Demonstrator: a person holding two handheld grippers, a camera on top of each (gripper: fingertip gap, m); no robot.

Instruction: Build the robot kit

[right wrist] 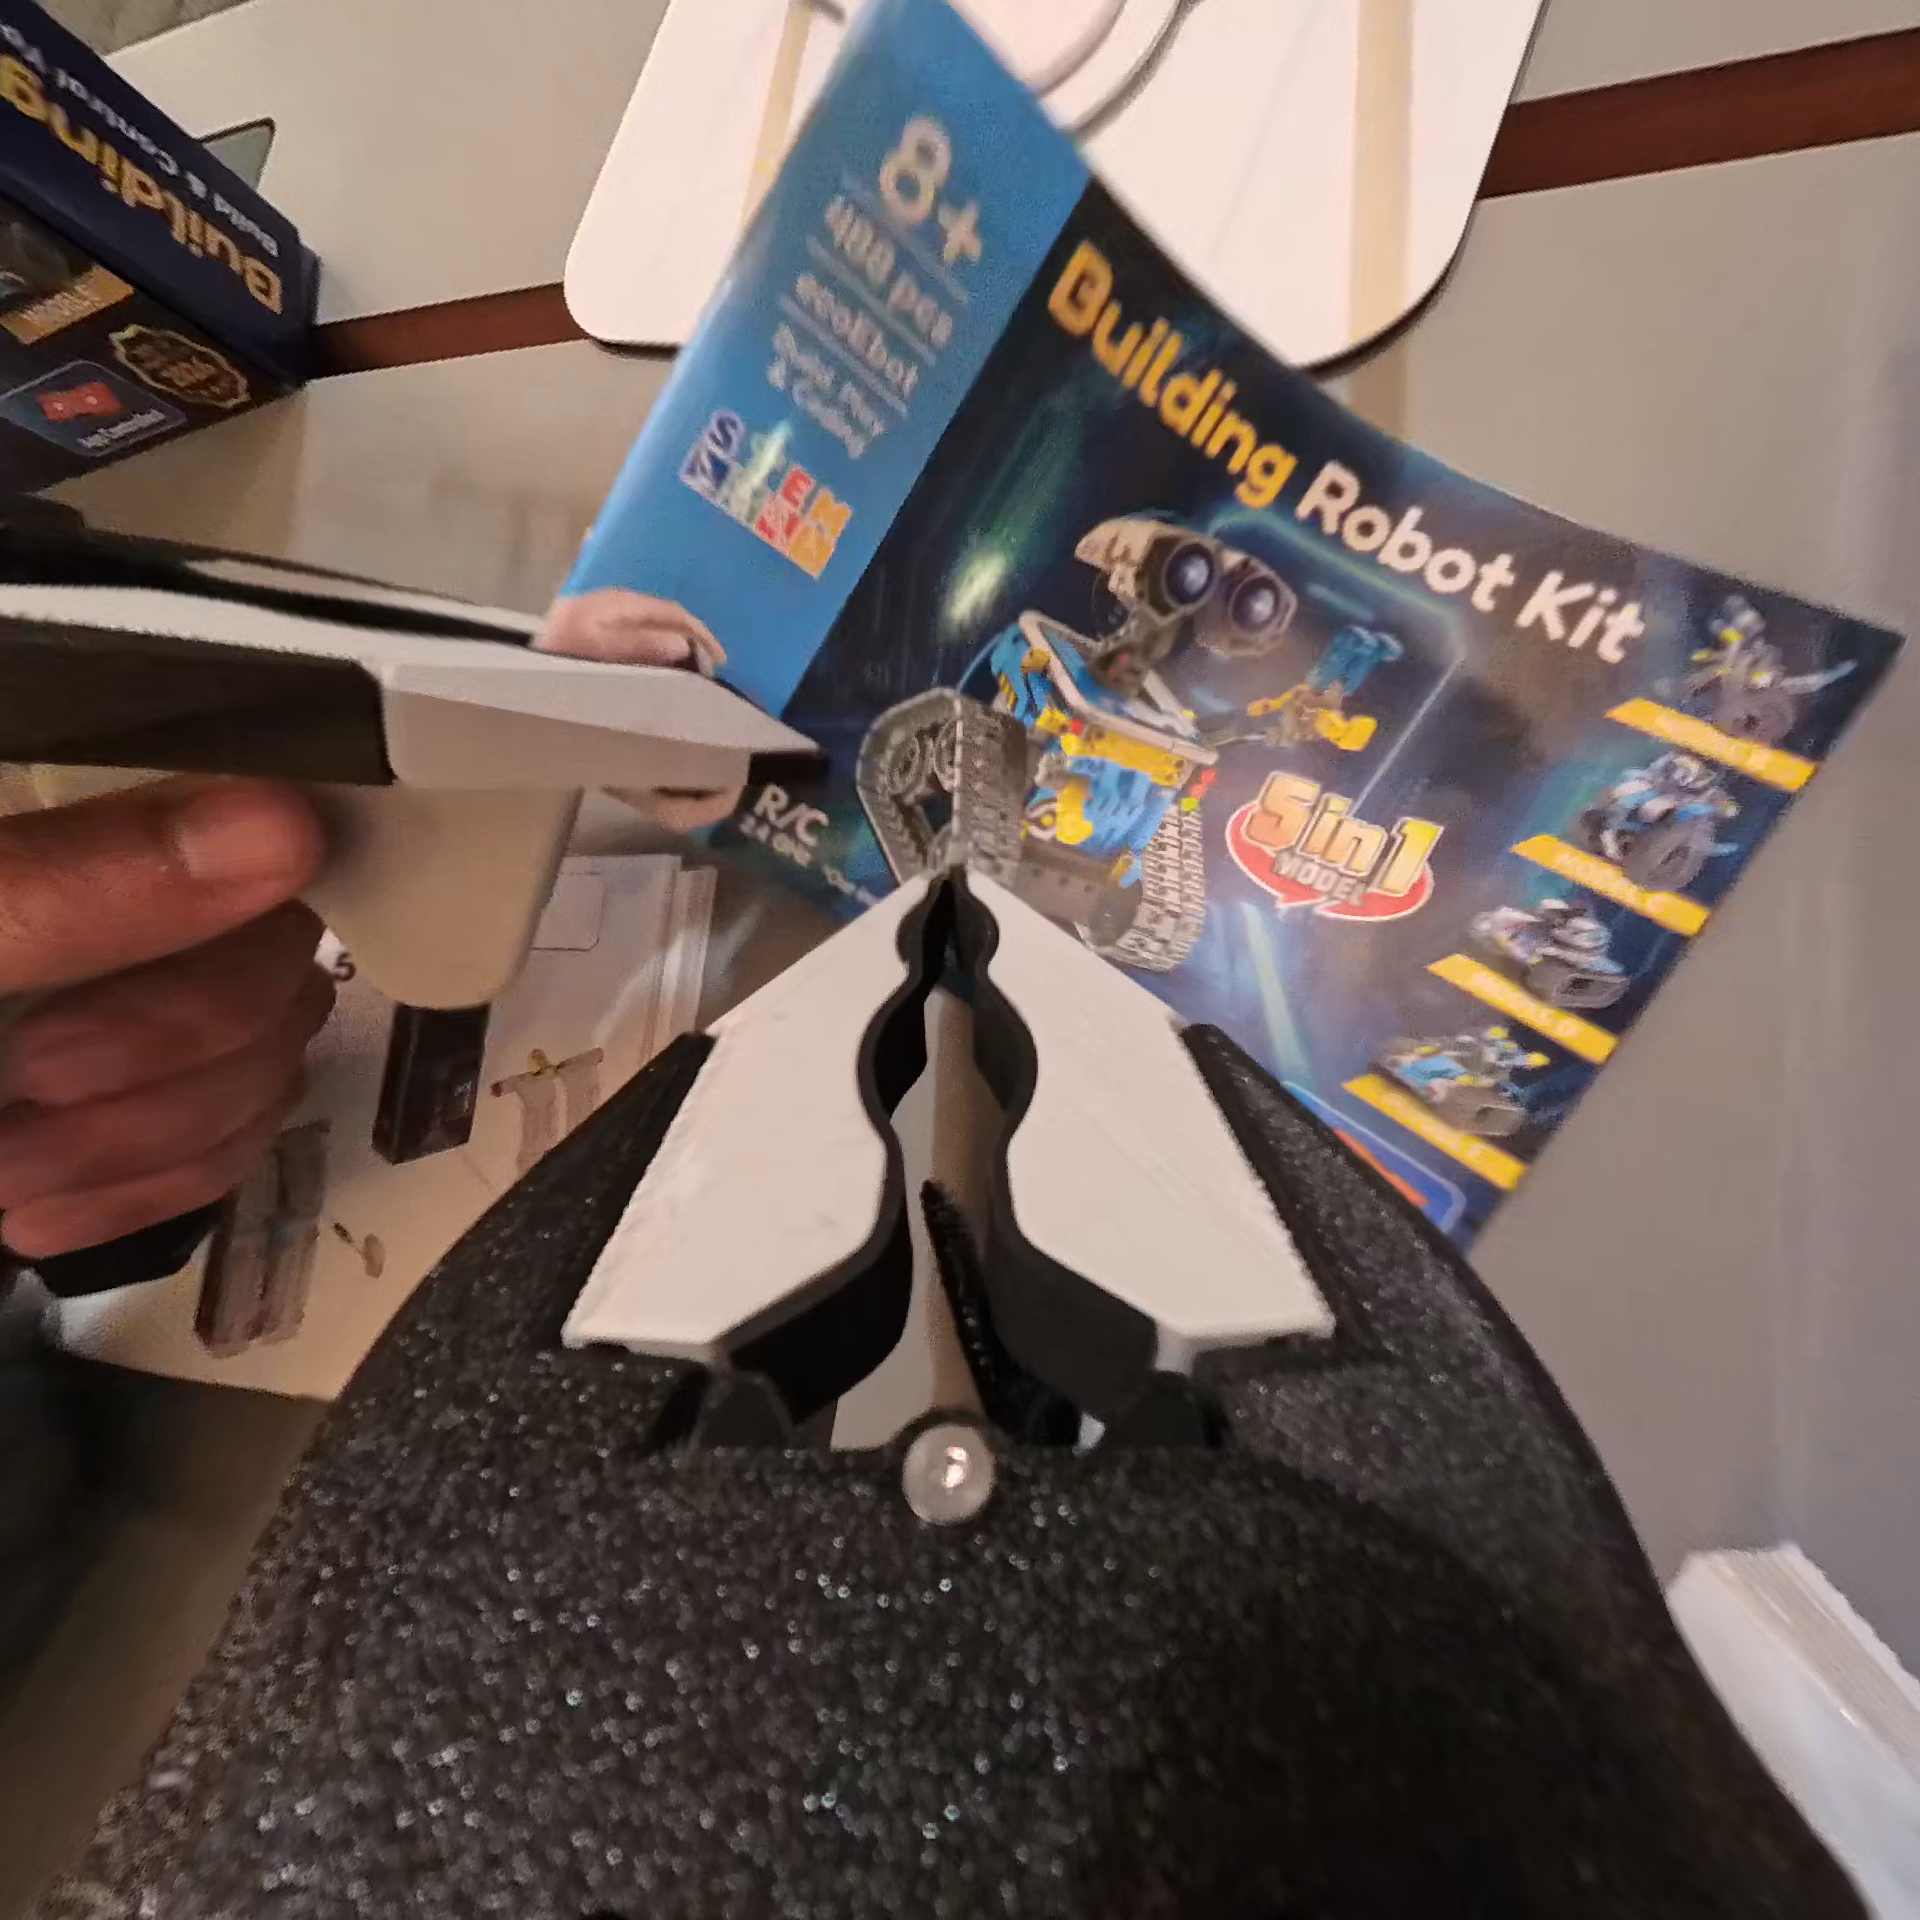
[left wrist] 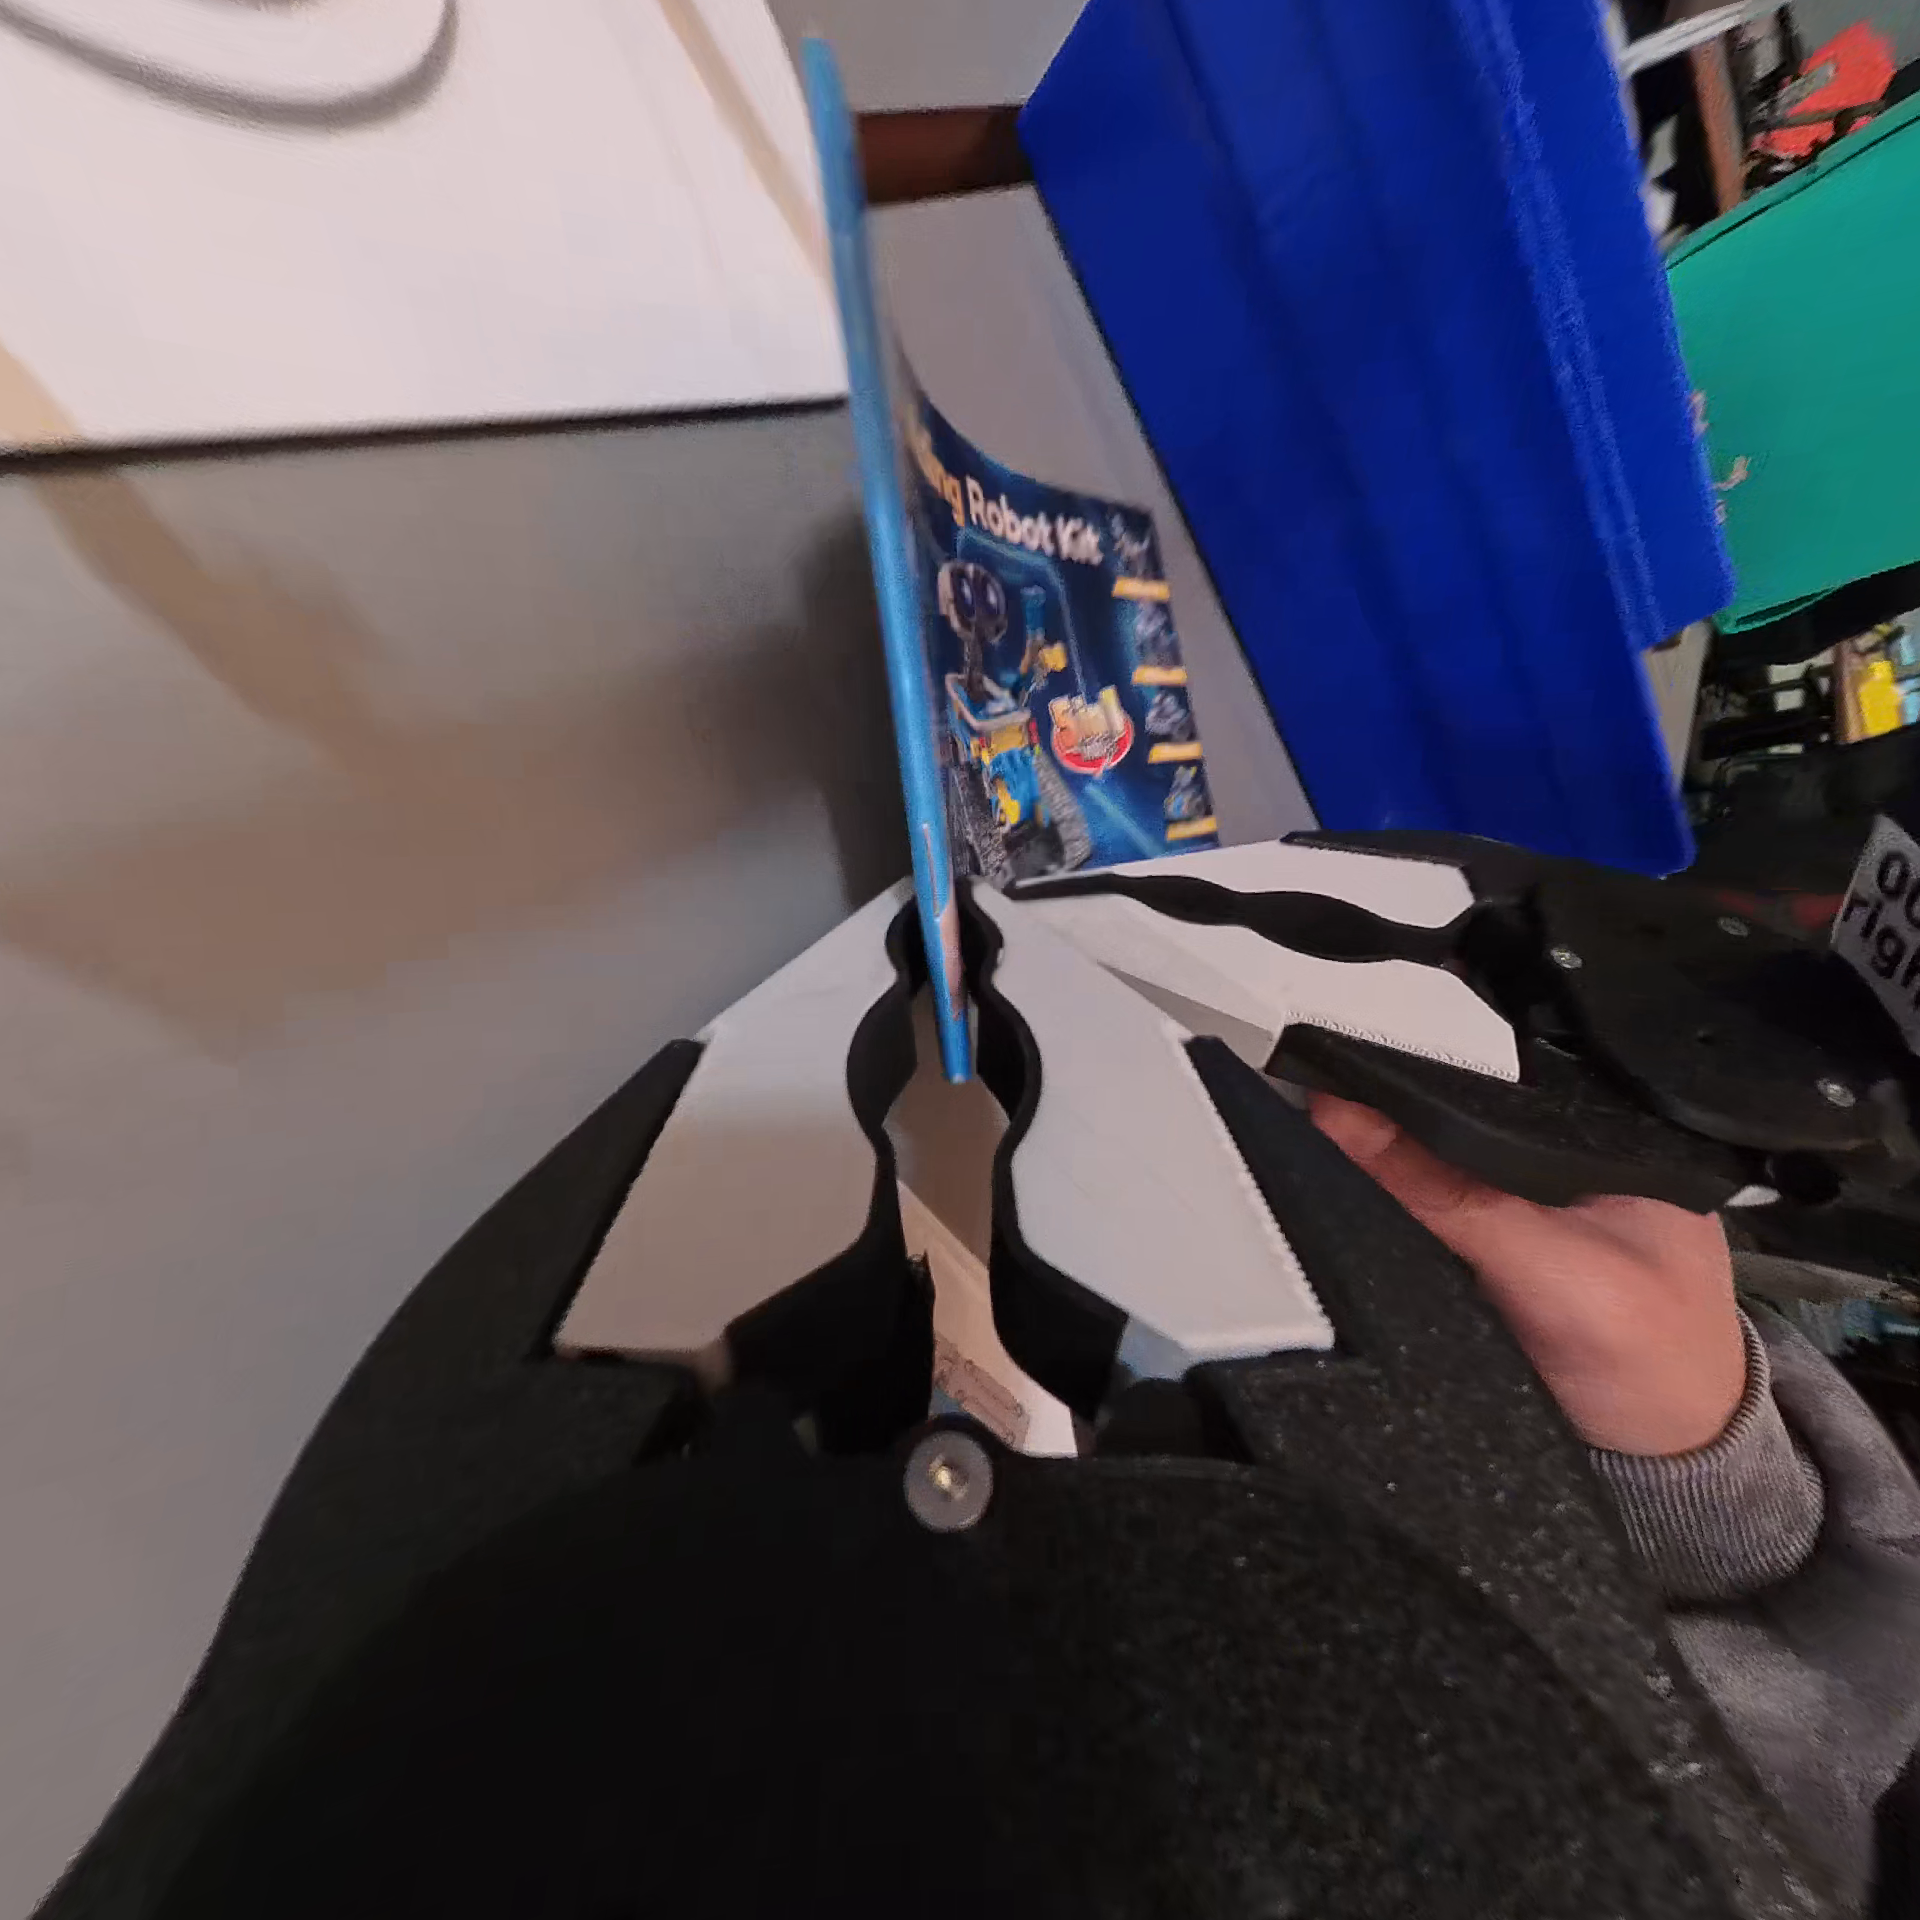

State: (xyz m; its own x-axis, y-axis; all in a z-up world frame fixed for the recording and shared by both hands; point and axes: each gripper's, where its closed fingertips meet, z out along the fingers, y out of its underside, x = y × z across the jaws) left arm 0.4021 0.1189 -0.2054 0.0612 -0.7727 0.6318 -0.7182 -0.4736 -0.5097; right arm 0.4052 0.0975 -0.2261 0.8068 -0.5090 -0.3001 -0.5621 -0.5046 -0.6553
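A thin blue booklet [left wrist: 1049, 665] with a toy robot pictured on its cover is held up over a grey table [left wrist: 416, 727]. My left gripper [left wrist: 940, 904] is shut on its blue spine edge, one pad on each side. In the right wrist view the booklet [right wrist: 1299, 675] faces the camera, and the left gripper [right wrist: 769, 764] pinches its lower left corner. My right gripper [right wrist: 945, 888] is shut on the cover's lower edge, where the paper creases at the tips. It also shows in the left wrist view [left wrist: 1023, 883], coming in from the right with a hand behind it.
A blue bin [left wrist: 1351, 416] and a teal box [left wrist: 1818, 364] stand at the right. A dark printed box [right wrist: 125, 270] sits at the far left, with a white board [right wrist: 1195, 156] behind the booklet. Paper sheets and clear bags [right wrist: 499, 1039] lie on the table [right wrist: 1662, 364] below. Both grippers' tips are close together, under 4 cm apart.
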